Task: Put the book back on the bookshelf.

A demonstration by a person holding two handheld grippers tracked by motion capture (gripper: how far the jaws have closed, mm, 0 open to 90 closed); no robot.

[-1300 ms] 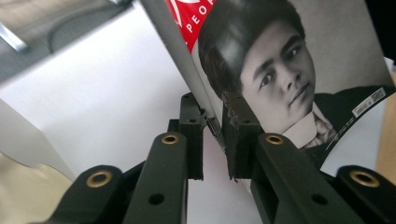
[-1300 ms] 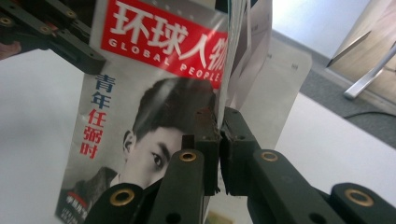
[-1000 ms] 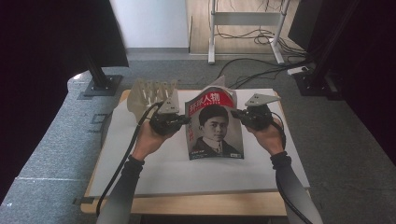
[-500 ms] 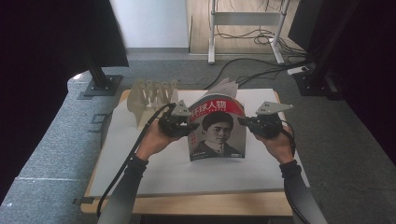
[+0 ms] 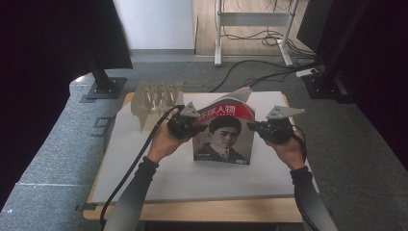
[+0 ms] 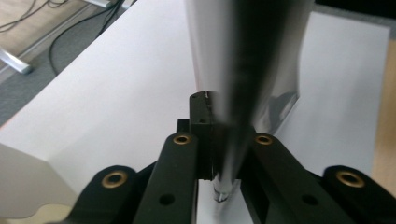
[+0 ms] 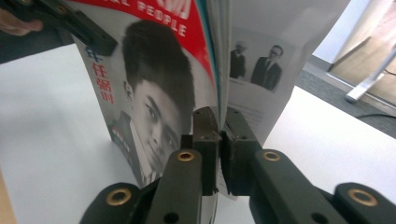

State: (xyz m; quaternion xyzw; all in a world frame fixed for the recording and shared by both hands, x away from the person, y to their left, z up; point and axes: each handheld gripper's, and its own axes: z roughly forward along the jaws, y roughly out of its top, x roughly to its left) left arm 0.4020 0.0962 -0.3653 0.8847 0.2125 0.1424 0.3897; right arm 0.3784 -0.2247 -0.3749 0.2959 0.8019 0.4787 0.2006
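We hold the thin glossy magazine with the red-banded portrait cover (image 5: 223, 134) upright on the white table sheet (image 5: 144, 163), between the tongs. Left gripper (image 5: 188, 126) is clamped on its left edge; right gripper (image 7: 218, 135) is pinched over the right page edges. We judge it light, floppy and slippery; mid-height edge grips suit best.

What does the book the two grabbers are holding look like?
On the white table, right of the pale slotted rack, the magazine stands upright, pinched between the left gripper and right gripper. Its red-topped cover shows a portrait.
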